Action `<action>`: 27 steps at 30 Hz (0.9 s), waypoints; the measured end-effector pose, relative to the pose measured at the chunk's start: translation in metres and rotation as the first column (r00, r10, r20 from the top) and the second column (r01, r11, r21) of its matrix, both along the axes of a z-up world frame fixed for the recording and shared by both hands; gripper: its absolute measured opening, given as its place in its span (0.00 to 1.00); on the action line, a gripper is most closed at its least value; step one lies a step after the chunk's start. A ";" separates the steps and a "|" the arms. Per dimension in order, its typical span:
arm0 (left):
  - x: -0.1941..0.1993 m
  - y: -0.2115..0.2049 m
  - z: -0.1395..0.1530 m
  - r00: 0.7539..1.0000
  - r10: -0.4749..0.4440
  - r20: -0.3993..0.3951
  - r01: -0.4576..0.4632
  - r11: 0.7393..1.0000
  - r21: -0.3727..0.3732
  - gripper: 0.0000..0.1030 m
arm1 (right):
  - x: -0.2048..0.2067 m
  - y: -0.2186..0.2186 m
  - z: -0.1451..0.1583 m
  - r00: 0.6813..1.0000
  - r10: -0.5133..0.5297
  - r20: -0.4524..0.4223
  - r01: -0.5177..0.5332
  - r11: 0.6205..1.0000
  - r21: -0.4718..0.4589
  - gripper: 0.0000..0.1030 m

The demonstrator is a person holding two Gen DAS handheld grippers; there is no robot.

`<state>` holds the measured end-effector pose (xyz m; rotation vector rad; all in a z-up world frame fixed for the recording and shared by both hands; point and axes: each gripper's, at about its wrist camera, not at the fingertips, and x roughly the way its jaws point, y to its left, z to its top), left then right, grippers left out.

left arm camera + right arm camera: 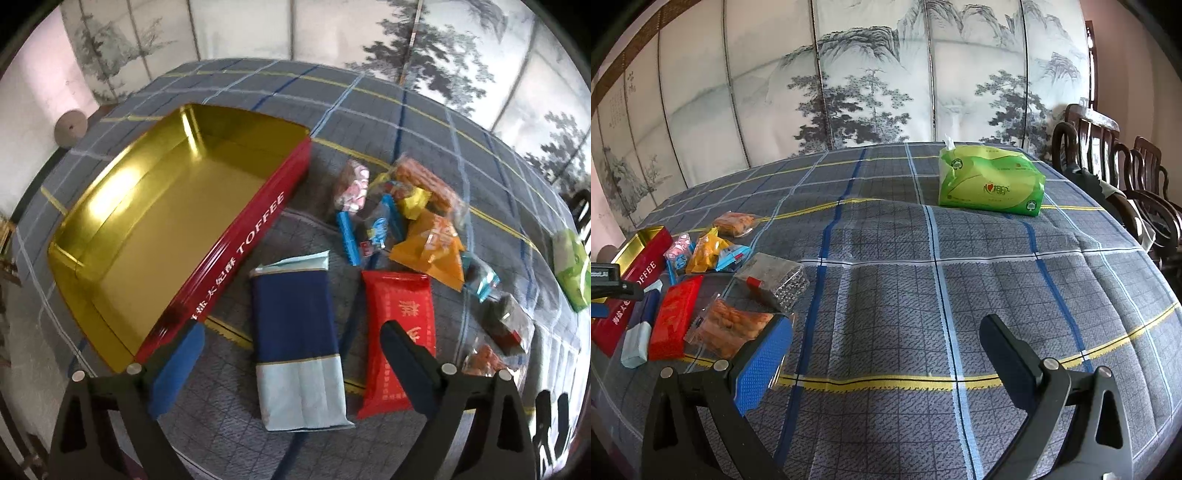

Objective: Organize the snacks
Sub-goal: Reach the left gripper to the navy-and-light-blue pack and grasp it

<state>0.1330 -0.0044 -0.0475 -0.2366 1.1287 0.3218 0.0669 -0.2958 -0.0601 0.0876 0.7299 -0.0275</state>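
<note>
An open red TOFFEE tin (236, 236) with a bare gold inside lies at the left; it also shows in the right wrist view (639, 273). My left gripper (291, 354) is open and hovers over a navy and pale blue packet (299, 332), with a red packet (397, 332) under its right finger. Beyond lie an orange packet (436, 247), blue wrapped sweets (380, 225), a pink packet (352, 186) and a clear bag of orange snacks (424, 181). My right gripper (886, 354) is open and empty over bare cloth, right of a clear bag of orange snacks (731, 325) and a clear box of dark snacks (775, 280).
A green tissue pack (991, 182) stands at the far right of the checked tablecloth (923, 277). Dark wooden chairs (1108, 166) stand at the right edge. A painted folding screen (868, 81) stands behind the table.
</note>
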 end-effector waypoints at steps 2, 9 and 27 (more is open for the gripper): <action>0.002 0.003 -0.004 1.000 0.008 -0.017 -0.009 1.000 -0.017 0.95 | 0.000 0.001 0.000 1.000 0.001 0.000 -0.001 1.000 -0.001 0.98; 0.007 -0.001 -0.011 0.998 0.043 -0.055 -0.044 0.999 -0.021 0.87 | 0.000 0.001 0.000 1.000 0.002 0.000 -0.002 1.000 0.000 0.98; 0.010 0.009 -0.029 0.987 0.125 -0.103 -0.129 0.991 -0.034 0.76 | 0.001 0.005 0.000 1.000 0.014 0.003 -0.014 1.000 0.004 0.98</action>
